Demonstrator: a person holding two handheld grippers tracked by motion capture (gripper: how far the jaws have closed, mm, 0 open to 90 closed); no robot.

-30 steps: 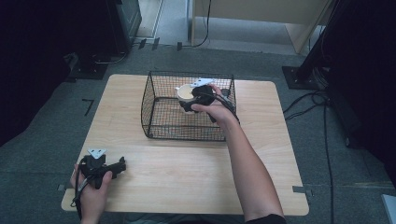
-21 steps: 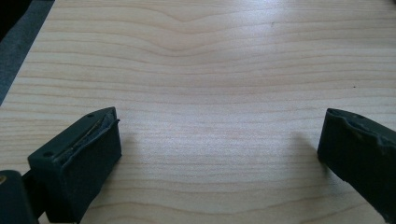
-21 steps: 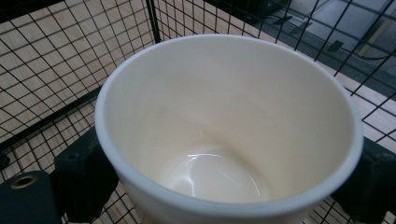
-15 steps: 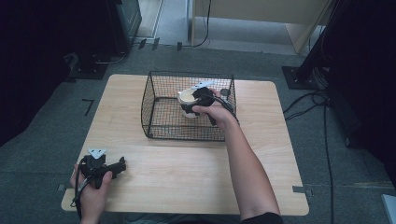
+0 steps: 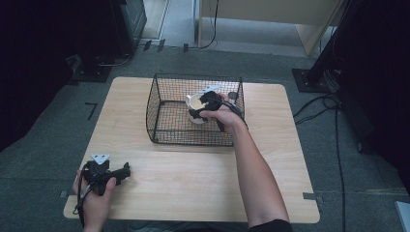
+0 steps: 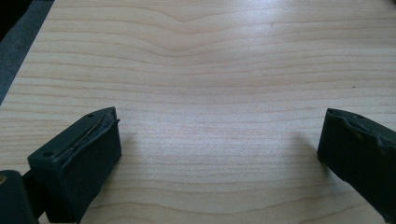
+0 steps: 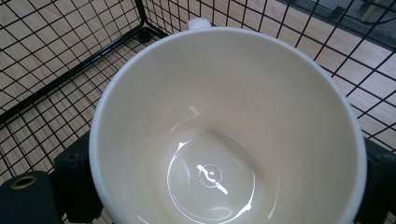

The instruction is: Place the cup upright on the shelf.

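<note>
A person seated at a light wooden table point(image 5: 193, 179) reaches the right gripper point(image 5: 207, 107) into a black wire basket point(image 5: 164, 116) that stands on the far half of the tabletop, its open top facing up. The gripper's two black jaws are clamped on a cream ceramic mug point(image 7: 224, 135), one jaw on each outer side of the cup, as the right gripper view shows from directly above the rim. The mug is upright and empty, its glazed bottom catching the light, with the top of its handle point(image 7: 200, 22) just visible at the far rim. It sits inside the basket, toward the right and rear part, with wire mesh visible beneath and around it; whether it rests on the basket floor or hangs just above it cannot be told. Gripping across the body from above seems chosen to clear the basket's walls, since only the open top gives access.

The left gripper point(image 5: 112, 175) is held in the left hand point(image 5: 94, 203) at the near left corner of the table, well apart from the basket. Its jaws stand wide apart over bare wood with nothing between them, apparently parked out of the way while the right hand works.
</note>
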